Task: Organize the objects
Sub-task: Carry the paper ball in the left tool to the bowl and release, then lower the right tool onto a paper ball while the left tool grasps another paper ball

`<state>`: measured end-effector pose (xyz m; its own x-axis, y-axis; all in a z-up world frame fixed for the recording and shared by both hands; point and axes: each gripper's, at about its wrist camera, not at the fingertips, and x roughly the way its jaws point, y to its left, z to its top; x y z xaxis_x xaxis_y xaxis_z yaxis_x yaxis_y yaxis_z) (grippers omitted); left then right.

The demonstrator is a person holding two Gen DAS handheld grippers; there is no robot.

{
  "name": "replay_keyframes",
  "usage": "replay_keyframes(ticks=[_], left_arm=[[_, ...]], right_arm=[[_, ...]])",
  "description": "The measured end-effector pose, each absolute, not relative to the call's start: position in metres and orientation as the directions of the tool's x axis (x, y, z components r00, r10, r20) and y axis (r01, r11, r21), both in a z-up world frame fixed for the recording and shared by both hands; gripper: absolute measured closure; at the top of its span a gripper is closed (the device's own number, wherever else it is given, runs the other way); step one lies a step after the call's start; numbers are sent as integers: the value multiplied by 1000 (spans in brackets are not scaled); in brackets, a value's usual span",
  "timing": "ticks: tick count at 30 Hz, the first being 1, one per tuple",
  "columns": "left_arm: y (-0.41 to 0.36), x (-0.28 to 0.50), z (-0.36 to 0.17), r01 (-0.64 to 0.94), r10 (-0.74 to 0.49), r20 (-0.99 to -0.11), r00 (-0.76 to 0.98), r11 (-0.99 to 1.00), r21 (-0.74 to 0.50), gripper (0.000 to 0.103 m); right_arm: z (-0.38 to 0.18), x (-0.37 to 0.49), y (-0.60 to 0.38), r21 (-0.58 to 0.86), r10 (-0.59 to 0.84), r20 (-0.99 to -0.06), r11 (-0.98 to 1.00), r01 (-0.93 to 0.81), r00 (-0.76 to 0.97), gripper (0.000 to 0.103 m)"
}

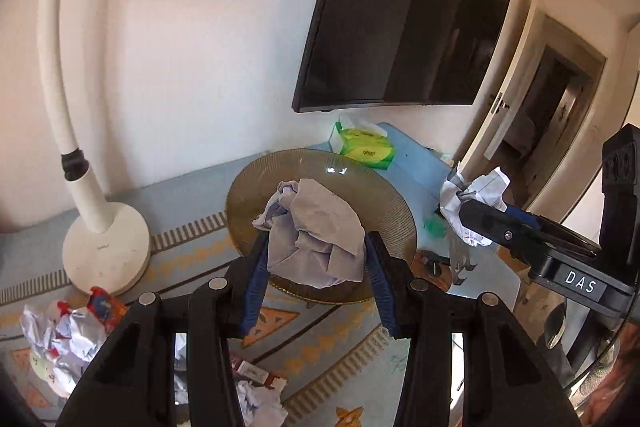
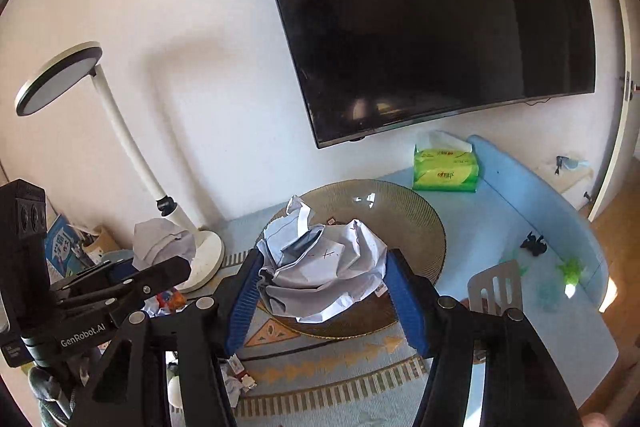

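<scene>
My left gripper (image 1: 316, 247) is shut on a crumpled grey-lilac paper ball (image 1: 316, 223), held above a ribbed amber glass plate (image 1: 384, 195) on the patterned mat. My right gripper (image 2: 324, 263) is shut on a larger crumpled white paper ball (image 2: 320, 267) with pen marks, which hangs over the same plate (image 2: 412, 219). Each gripper shows in the other's view: the right gripper (image 1: 468, 211) at the right edge with its white paper (image 1: 484, 191), the left gripper (image 2: 176, 267) at the left with its grey paper (image 2: 160, 243). The plate's surface looks bare where it shows.
A white desk lamp (image 1: 106, 247) stands left of the plate. A green tissue pack (image 2: 446, 173) sits behind it under a wall TV (image 2: 432, 19). Crumpled papers and wrappers (image 1: 68, 339) lie front left. A metal spatula (image 2: 496, 291) and small green toys (image 2: 570, 269) lie on the right.
</scene>
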<state>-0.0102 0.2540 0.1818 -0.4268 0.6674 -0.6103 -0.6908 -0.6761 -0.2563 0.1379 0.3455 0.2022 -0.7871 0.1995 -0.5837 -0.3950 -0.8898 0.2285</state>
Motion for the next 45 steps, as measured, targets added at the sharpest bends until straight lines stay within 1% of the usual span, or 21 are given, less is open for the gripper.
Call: replay_keyframes(ticks=[4,6,7,8,9,10,13,16,24,25,26,27,28,29,30,32,34,37,40,42,45], left_arm=[[284,-32,161,-688,666,-636,-389,-669,-280,60],[293,-41,153,-671,649,-647,-399,-688,-276,51],[297,-46,150,-663,648,-650,-399,-693,-284,50],[300,-51,147,-661,649,-659,-380,-689,-297,45],[302,-55,146,-659,655,-663,-362,-683,-315,36],[301,-57,145,-653,662,-659,-356,-681,-331,34],[291,-57,147,-642,659,-654,-371,-691,-332,33],[267,-48,158,-639,666,-636,-391,-693,-333,33],[177,-4,222,-622,639,-541,-547,-742,-248,32],[160,3,231,-612,632,-524,-572,-753,-241,29],[141,11,237,-599,623,-504,-599,-766,-234,20],[122,19,242,-579,608,-482,-631,-783,-228,10],[102,26,243,-553,586,-462,-665,-803,-224,4],[82,34,241,-523,563,-444,-697,-823,-222,0],[63,40,236,-495,537,-438,-721,-841,-217,0],[28,49,216,-430,470,-458,-755,-882,-196,0],[-3,51,184,-346,395,-496,-773,-918,-192,0],[-43,49,124,-212,276,-578,-768,-961,-178,0],[-71,43,71,-104,172,-641,-748,-984,-142,2],[-89,37,45,-61,159,-677,-719,-984,-166,2],[-104,30,24,-7,169,-698,-696,-974,-228,3]], right_arm=[[177,114,376,307,141,-629,-859,-411,-764,43],[168,106,386,331,130,-640,-843,-424,-758,41],[163,102,390,340,127,-647,-835,-433,-752,35],[159,98,394,347,118,-658,-829,-438,-744,32],[154,94,398,352,108,-669,-826,-441,-735,30],[149,93,401,357,100,-676,-822,-443,-730,30],[143,97,404,366,92,-683,-816,-448,-725,30],[150,111,401,370,102,-666,-815,-446,-739,30],[195,142,356,377,72,-598,-854,-359,-798,29],[201,146,347,372,68,-588,-862,-344,-806,29],[207,149,337,363,67,-577,-872,-329,-814,28],[212,153,328,353,66,-566,-882,-314,-822,25],[215,156,318,344,62,-554,-891,-297,-830,18],[215,159,309,338,59,-542,-898,-282,-839,14],[212,162,301,334,60,-529,-902,-272,-846,9],[196,164,286,336,43,-512,-909,-246,-858,8],[170,161,276,372,-22,-501,-908,-192,-865,7],[120,148,263,386,-51,-548,-901,-198,-835,7],[75,135,254,334,-6,-596,-911,-241,-803,7],[54,128,248,278,45,-619,-921,-272,-784,7],[38,122,242,203,106,-649,-930,-305,-753,7]])
